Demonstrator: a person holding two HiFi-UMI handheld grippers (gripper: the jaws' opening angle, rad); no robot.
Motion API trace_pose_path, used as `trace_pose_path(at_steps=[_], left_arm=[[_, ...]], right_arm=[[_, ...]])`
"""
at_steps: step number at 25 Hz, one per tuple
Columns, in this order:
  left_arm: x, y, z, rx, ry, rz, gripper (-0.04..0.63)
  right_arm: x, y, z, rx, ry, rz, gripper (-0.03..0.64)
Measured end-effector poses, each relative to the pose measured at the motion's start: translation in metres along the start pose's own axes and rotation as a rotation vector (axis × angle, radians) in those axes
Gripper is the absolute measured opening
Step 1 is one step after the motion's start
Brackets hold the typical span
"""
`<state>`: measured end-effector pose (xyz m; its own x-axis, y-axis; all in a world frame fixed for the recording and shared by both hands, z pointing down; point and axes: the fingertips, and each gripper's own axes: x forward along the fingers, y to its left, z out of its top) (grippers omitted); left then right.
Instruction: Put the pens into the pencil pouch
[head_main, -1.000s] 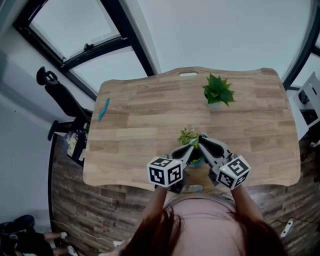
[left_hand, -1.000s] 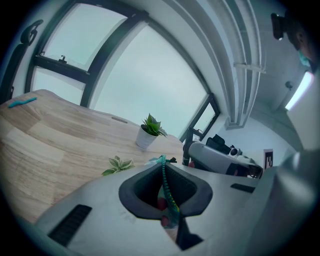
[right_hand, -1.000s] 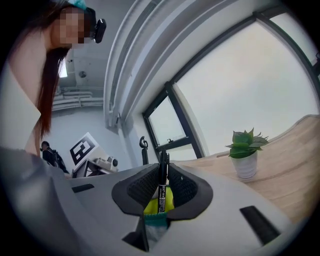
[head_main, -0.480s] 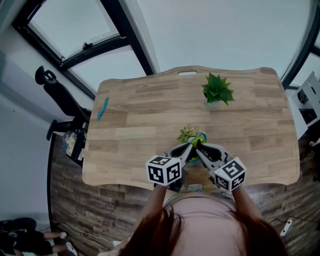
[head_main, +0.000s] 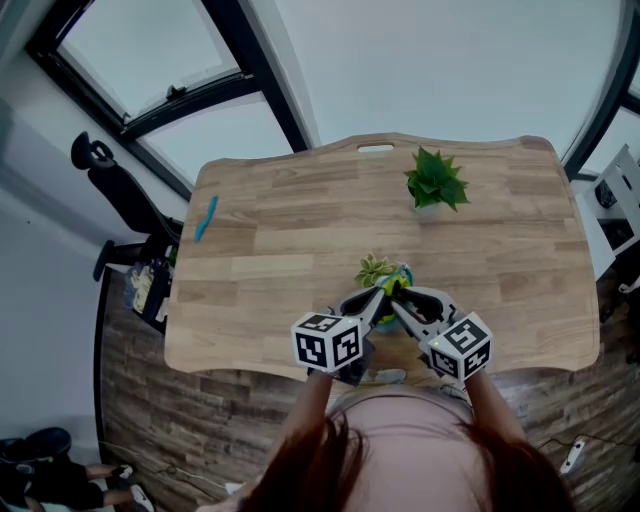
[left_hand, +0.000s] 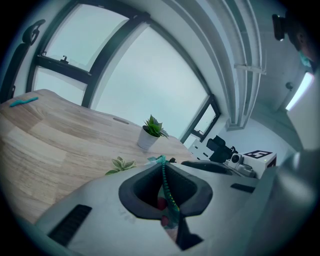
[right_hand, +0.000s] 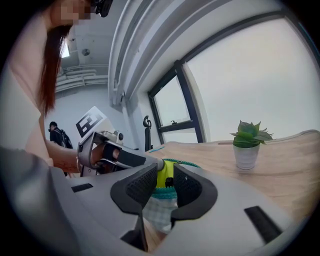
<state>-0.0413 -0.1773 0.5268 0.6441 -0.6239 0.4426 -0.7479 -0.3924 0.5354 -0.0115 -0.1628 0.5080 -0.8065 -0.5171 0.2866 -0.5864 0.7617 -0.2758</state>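
Observation:
The pencil pouch (head_main: 403, 273), checked fabric with a teal zipper (left_hand: 164, 186), hangs between both grippers near the table's front edge. My left gripper (head_main: 384, 293) is shut on the pouch's zipper edge (right_hand: 176, 162). A yellow-green pen (right_hand: 165, 176) stands in the pouch mouth between the jaws of my right gripper (right_hand: 165, 173). Those jaws are opening, and the pads no longer clamp the pen. In the head view the right gripper (head_main: 398, 298) meets the left one over the pouch. A blue pen (head_main: 207, 217) lies alone at the table's far left edge, also in the left gripper view (left_hand: 23, 101).
A potted green plant (head_main: 436, 183) stands at the back right of the wooden table (head_main: 300, 240). A small leafy sprig (head_main: 373, 268) lies just beyond the pouch. A black chair (head_main: 120, 190) stands off the table's left side.
My right gripper has dipped and turned a little at the pouch, and its cube has shifted slightly left. The left gripper has stayed where it was.

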Motion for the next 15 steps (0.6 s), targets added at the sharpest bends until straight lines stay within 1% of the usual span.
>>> trace_pose_path(at_steps=[11, 15], left_arm=[[-0.005, 0.003, 0.001, 0.024, -0.017, 0.01, 0.014], [-0.011, 0.004, 0.005, 0.02, -0.043, 0.005, 0.017]], right_arm=[[-0.007, -0.006, 0.022, 0.02, -0.067, -0.036, 0.074], [-0.011, -0.006, 0.027, 0.024, -0.081, -0.051, 0.074]])
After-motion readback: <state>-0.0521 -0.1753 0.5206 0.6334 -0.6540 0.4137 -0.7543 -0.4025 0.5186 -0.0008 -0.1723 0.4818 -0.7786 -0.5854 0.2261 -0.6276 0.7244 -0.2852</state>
